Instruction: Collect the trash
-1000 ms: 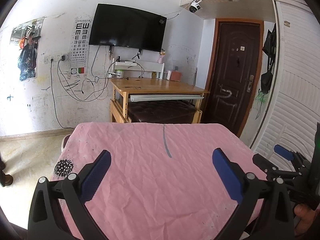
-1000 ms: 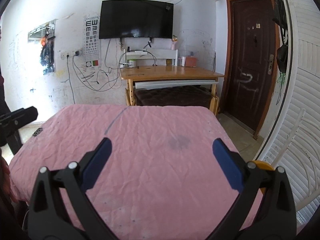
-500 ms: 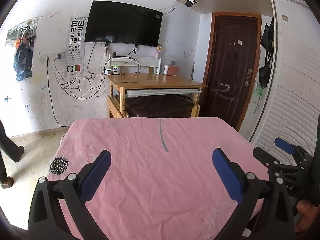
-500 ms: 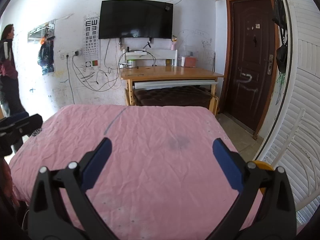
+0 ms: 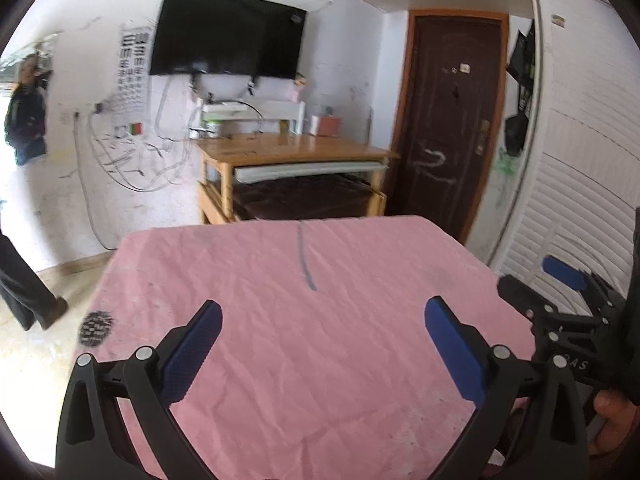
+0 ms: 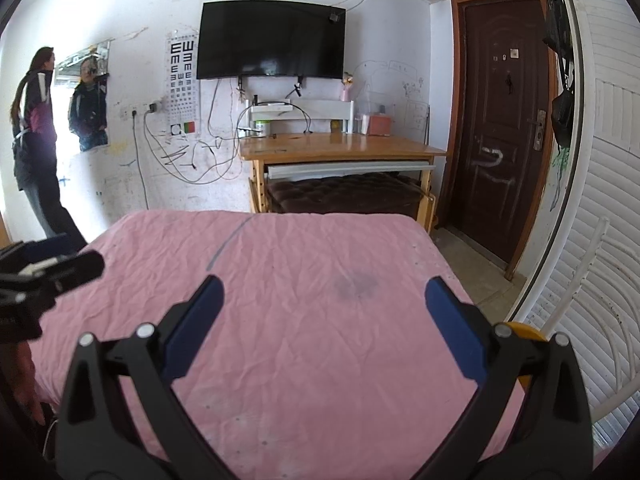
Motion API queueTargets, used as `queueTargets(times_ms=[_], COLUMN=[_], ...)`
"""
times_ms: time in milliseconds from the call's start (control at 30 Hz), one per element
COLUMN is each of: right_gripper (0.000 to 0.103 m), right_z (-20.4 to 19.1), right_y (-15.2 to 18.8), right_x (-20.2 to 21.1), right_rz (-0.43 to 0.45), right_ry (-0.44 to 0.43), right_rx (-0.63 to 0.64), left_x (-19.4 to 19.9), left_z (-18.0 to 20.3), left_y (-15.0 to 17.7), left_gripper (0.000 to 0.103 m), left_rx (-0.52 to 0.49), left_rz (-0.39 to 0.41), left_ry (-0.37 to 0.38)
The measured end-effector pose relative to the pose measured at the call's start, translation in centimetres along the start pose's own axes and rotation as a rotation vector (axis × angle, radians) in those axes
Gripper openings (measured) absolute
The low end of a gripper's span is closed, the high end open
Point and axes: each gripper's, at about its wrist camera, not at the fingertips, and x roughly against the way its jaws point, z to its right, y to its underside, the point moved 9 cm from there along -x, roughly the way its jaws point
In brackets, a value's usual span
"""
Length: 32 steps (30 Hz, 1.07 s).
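A table under a wrinkled pink cloth (image 5: pixel 320 340) (image 6: pixel 320 320) fills the foreground of both views, and no trash shows on it. My left gripper (image 5: pixel 322 312) hovers open over the near edge of the cloth, nothing between its blue pads. My right gripper (image 6: pixel 322 292) is likewise open and empty over the cloth. In the left wrist view the right gripper (image 5: pixel 560 280) pokes in at the right edge, held by a hand (image 5: pixel 612 412). In the right wrist view the left gripper (image 6: pixel 48 272) shows at the left edge.
A wooden desk (image 6: pixel 340 150) with a dark cushioned bench beneath stands behind the table, below a wall TV (image 6: pixel 272 46). A dark door (image 6: pixel 504 120) is at right, a white slatted wall beside it. A person (image 6: pixel 36 140) stands at far left. A yellow object (image 6: pixel 524 332) peeks behind my right finger.
The left wrist view has swung left and lifted slightly, blurring a little. A person has walked into view at the left by the wall. Both grippers stay open.
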Motion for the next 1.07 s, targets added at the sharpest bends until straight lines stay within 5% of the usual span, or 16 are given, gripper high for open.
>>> queueTargets(times_ms=[500,1067], right_gripper=[0.097,0.097], right_z=[-0.1,0.2], right_y=[0.0,0.1], right_x=[0.1,-0.2], right_rz=[0.001,-0.005], right_ry=[0.001,0.003], right_rx=[0.006,0.005], left_x=[-2.0,-2.8], left_z=[2.4,1.8], left_y=[1.2,1.3], left_gripper=[0.096,0.096], left_rx=[-0.029,-0.022], left_rz=[-0.077,-0.075], left_ry=[0.054,0.015])
